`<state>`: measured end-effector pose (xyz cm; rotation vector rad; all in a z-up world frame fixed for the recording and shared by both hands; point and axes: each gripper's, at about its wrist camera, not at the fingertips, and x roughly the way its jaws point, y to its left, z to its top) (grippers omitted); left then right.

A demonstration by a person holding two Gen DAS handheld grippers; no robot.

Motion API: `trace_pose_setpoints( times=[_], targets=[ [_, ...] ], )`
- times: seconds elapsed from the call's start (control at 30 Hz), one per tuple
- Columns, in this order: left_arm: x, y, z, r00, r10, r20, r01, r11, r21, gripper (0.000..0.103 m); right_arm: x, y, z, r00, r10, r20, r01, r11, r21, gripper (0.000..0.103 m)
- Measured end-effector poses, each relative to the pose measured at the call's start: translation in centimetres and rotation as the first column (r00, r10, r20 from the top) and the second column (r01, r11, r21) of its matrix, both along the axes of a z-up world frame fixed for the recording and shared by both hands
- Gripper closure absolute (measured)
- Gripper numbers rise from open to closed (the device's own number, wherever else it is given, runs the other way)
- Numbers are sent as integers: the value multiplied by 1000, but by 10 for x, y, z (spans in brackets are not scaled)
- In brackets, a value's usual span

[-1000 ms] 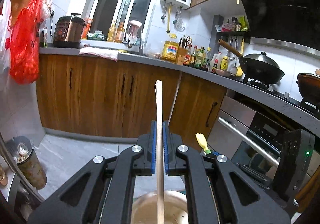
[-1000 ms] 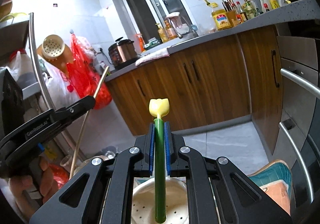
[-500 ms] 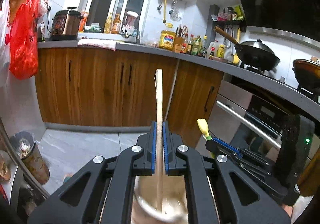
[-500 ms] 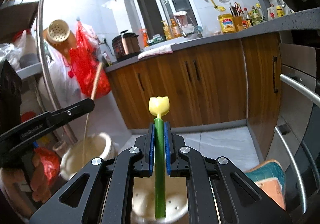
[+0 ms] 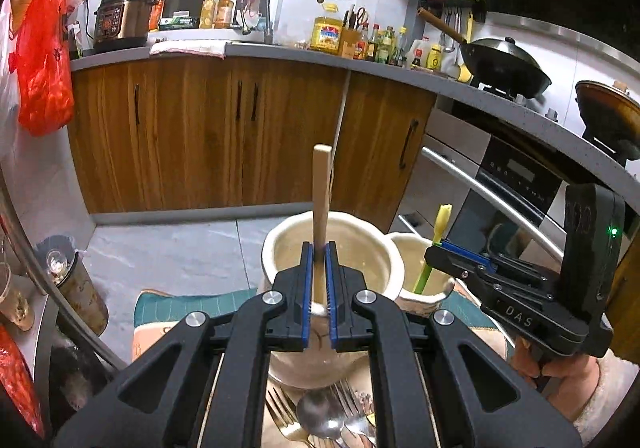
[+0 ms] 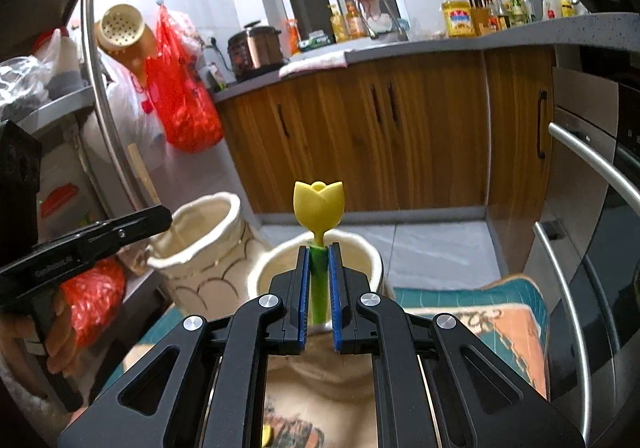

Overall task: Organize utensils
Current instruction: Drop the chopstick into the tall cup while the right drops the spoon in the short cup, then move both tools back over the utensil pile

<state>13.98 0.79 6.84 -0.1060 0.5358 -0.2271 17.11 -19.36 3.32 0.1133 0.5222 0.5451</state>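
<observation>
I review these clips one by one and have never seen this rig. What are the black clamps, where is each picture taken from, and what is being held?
No robot here: a person holds a hand-operated clamp in each hand, with a wide-angle camera on each looking along its jaws. One picture is from the left clamp, the other from the right.

The left gripper is shut on a wooden stick, whose lower end reaches into a large cream pot. The right gripper is shut on a green utensil with a yellow tulip top, over a smaller cream pot.

Both pots stand on a patterned cloth. Metal forks and spoons lie in front of them. Each camera also catches the other clamp at its edge.
</observation>
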Motion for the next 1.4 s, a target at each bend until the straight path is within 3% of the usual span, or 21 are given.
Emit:
trace_pose_setpoints(
  times=[0.13, 0.23, 0.33, 0.43, 0.53, 0.7, 0.87, 1.23, 1.4],
  targets=[
    [-3, -2, 1, 1000, 11, 2, -11, 1000, 26, 94, -2, 0, 0, 1000, -8, -6, 8, 1000, -10, 91],
    [-5, -2, 3, 1000, 22, 4, -22, 999, 32, 81, -3, 0, 1, 1000, -17, -6, 17, 1000, -19, 75],
    [-8, 1, 6, 999, 35, 5, -35, 999, 33, 76, -5, -1, 4, 1000, -24, -1, 24, 999, -27, 72],
    [-13, 4, 9, 999, 52, 10, -53, 998, 43, 64, -9, -6, 8, 999, -34, 4, 34, 999, -18, 61],
    [-21, 9, 13, 998, 66, 17, -67, 997, 47, 59, -17, -11, 13, 999, -45, 11, 45, 999, -24, 52],
    [-40, 21, 12, 994, 105, -2, -105, 992, 72, 46, -39, -15, 19, 998, -41, 38, 43, 998, -45, 25],
    [-62, 29, 2, 988, 148, -34, -144, 983, 111, 28, -65, -19, 22, 997, -61, 50, 63, 996, -58, 7],
    [-112, 43, -28, 974, 193, -120, -177, 975, 131, 7, -104, -13, 22, 992, -88, 94, 103, 980, -169, 5],
    [-124, 45, -45, 961, 229, -157, -207, 968, 145, 6, -115, -6, 8, 990, -89, 108, 111, 969, -220, 5]
  ],
)
